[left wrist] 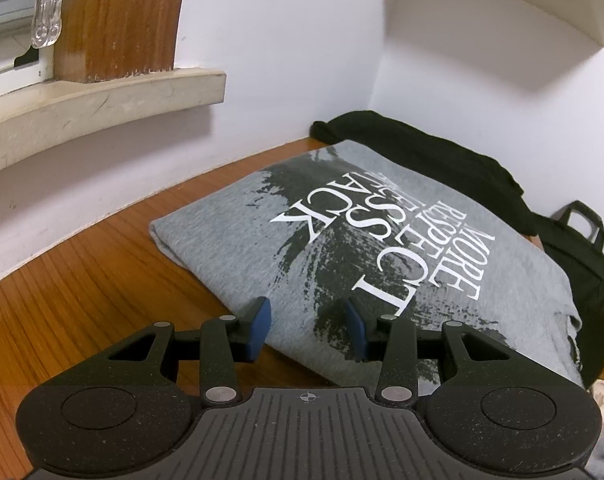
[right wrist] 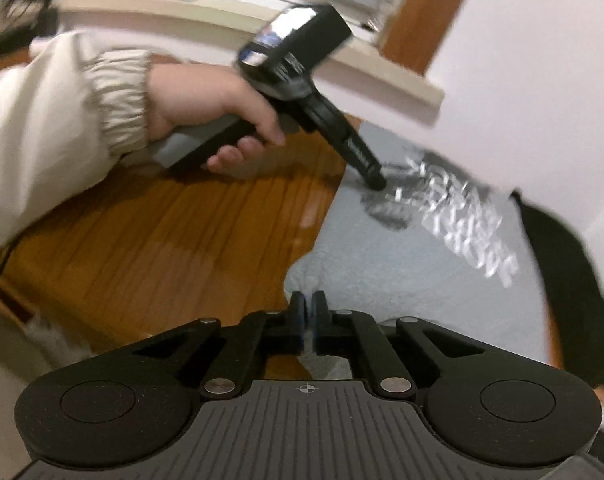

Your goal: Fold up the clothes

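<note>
Grey T-shirt (left wrist: 366, 248): lies folded flat on the wooden table (left wrist: 82, 280), pushed toward the corner where two white walls meet. Printed side up; white lettering over a dark brush-stroke patch. Near edge of the fold runs diagonally across the table.

Left gripper (left wrist: 308, 330): jaws stand apart, blue pads over the near edge of the shirt, nothing clamped between them. Whether the pads touch the cloth cannot be told. From the right wrist view its black body angles down with the tip at the printed patch; a hand (right wrist: 218, 108) in a cream sleeve (right wrist: 54, 120) holds its handle.

Right gripper (right wrist: 308, 312): jaws drawn together at the shirt's near corner. Frame is blurred; cloth shows just beyond and below the pads, but whether any is pinched cannot be told.

Surroundings: a black garment (left wrist: 422, 148) lies bunched behind the shirt against the far wall, touching its back edge. A black bag (left wrist: 578, 252) with a carry handle sits at the shirt's right side, close against it. A pale ledge (left wrist: 102, 100) juts from the wall above the table on the left, carrying a brown wooden post (left wrist: 126, 16).
</note>
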Action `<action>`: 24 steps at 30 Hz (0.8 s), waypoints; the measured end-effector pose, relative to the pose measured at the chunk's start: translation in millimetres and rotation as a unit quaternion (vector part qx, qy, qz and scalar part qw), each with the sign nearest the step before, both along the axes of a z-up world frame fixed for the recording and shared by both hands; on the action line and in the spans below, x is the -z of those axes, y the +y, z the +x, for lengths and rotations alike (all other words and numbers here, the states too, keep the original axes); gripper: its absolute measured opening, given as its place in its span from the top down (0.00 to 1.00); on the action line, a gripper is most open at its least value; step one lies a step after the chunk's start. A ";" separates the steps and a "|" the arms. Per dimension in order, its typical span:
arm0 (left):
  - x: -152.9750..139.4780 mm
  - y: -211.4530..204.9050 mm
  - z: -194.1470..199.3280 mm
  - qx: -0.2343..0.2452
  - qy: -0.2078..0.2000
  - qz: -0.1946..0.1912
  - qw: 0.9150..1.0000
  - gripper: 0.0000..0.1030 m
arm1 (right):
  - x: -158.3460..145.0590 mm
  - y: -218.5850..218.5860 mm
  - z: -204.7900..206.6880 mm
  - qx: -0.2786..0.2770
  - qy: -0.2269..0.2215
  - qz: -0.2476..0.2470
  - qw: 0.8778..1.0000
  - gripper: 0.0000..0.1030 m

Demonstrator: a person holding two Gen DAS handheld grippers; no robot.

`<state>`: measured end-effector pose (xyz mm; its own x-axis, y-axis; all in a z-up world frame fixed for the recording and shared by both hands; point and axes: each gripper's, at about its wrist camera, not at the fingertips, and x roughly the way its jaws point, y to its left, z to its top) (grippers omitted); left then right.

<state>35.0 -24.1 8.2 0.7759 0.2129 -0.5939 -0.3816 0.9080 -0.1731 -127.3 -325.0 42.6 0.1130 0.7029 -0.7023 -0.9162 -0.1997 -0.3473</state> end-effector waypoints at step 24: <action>-6.9 -4.7 -10.6 -0.008 0.001 0.004 1.000 0.56 | 12.6 24.3 11.5 0.014 0.043 0.053 0.998 0.73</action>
<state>24.4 -28.8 15.1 0.7711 0.2294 -0.5940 -0.3958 0.9034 -0.1649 -115.9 -300.7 30.0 0.0755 0.7706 -0.6328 -0.9485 -0.1404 -0.2841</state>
